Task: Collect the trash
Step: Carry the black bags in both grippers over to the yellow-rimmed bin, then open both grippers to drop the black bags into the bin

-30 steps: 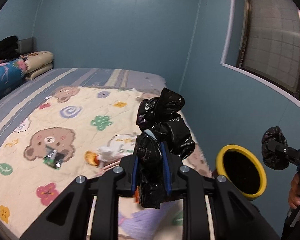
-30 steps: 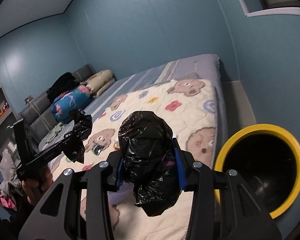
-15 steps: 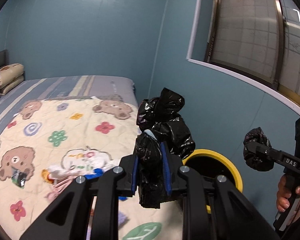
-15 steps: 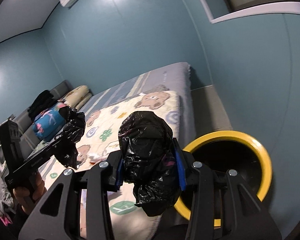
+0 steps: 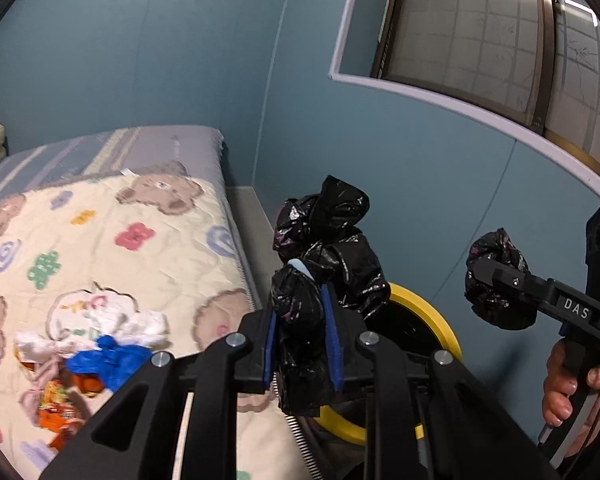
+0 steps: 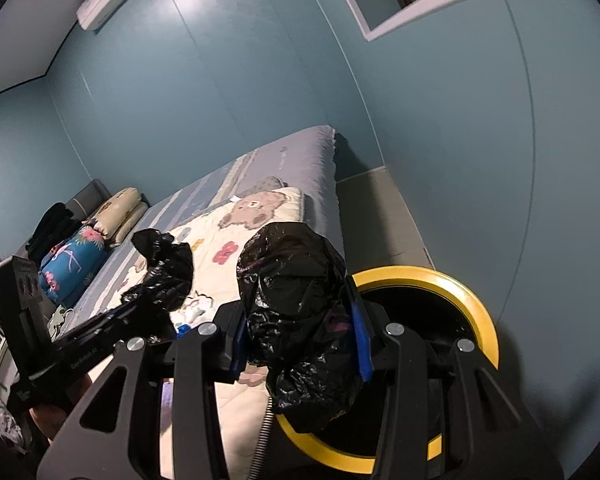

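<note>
Blue-walled room: both the left gripper [image 5: 302, 332] and right gripper [image 6: 298, 326] clamp a black bag [image 5: 324, 256] beside the bed [image 5: 100, 248], above a yellow-rimmed bin [image 6: 460, 292].

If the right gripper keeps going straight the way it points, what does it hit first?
Probably the yellow-rimmed bin: the right gripper, shut on a black bag, points down toward its near rim, beside the bed. Depth is unclear.
</note>
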Demonstrator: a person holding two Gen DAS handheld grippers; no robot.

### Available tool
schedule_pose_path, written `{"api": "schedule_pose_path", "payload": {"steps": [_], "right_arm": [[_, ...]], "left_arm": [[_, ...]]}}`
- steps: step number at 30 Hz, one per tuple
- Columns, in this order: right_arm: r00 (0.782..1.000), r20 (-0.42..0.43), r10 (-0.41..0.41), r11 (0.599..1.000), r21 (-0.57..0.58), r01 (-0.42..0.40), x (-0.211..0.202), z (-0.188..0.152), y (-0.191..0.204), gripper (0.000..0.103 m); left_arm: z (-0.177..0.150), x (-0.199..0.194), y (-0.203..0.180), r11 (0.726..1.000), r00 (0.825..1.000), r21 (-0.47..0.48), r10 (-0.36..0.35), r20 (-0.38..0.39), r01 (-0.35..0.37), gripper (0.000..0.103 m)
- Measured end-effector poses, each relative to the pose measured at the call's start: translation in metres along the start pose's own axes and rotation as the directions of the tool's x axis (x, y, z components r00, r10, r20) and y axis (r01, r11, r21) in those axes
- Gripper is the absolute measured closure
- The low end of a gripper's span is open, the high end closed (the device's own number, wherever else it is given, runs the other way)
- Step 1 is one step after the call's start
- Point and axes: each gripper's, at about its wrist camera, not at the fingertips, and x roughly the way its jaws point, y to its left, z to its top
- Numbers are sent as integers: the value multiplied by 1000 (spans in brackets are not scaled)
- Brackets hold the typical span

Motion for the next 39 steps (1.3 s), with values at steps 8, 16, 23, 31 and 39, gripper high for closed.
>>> {"api": "schedule_pose_path", "payload": {"steps": [8, 16, 23, 31, 39], "right_arm": [[997, -38, -62, 996, 55, 64, 38, -7, -32, 63], [993, -67, -100, 988, 112, 107, 69, -10, -60, 60], [990, -58, -131, 980, 141, 138, 77, -13, -65, 51], [987, -60, -151, 974, 163, 159, 83, -15, -67, 39], [988, -37, -149, 976, 152, 153, 59, -30, -60, 30]], "left_arm": [[-16, 54, -20, 999, 995, -7, -43, -94, 43, 84], [-27, 96, -35, 998, 983, -9, -64, -175, 64, 83], [-32, 110, -38, 997, 977, -53, -72, -200, 63, 71], [-35, 100, -31, 997, 982, -69, -54, -179, 42, 39], [-35, 70, -16, 998, 996, -63, -11, -92, 5, 15]]}}
